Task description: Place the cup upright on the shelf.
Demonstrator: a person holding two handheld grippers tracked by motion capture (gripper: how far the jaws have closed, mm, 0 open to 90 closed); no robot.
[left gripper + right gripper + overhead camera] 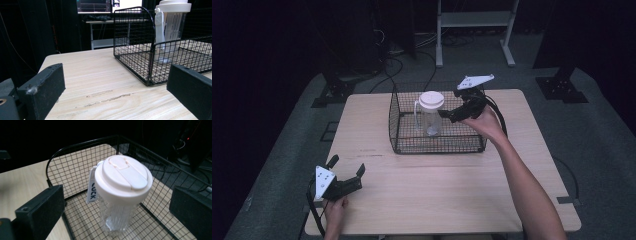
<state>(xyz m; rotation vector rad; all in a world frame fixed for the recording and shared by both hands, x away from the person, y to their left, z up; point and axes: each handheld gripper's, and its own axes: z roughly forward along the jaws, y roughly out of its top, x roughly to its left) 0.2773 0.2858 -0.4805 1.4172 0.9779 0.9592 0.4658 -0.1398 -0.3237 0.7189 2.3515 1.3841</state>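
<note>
Clear plastic pitcher (431,116) with white lid (124,177) stands upright in the black wire basket (412,142); right claw (455,114) gapes wide beside it, left claw (347,167) wide over tabletop (437,190).

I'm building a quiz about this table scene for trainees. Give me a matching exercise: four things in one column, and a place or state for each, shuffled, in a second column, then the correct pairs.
Things:
1. pitcher
2. wire basket
3. left gripper
4. right gripper

Places or states:
A. open, low over the table's near left corner
B. upright, clear body, white lid on
C. open, raised beside the pitcher at the basket's right side
D. black mesh, standing on the wooden table

Pairs: 1-B, 2-D, 3-A, 4-C
</note>
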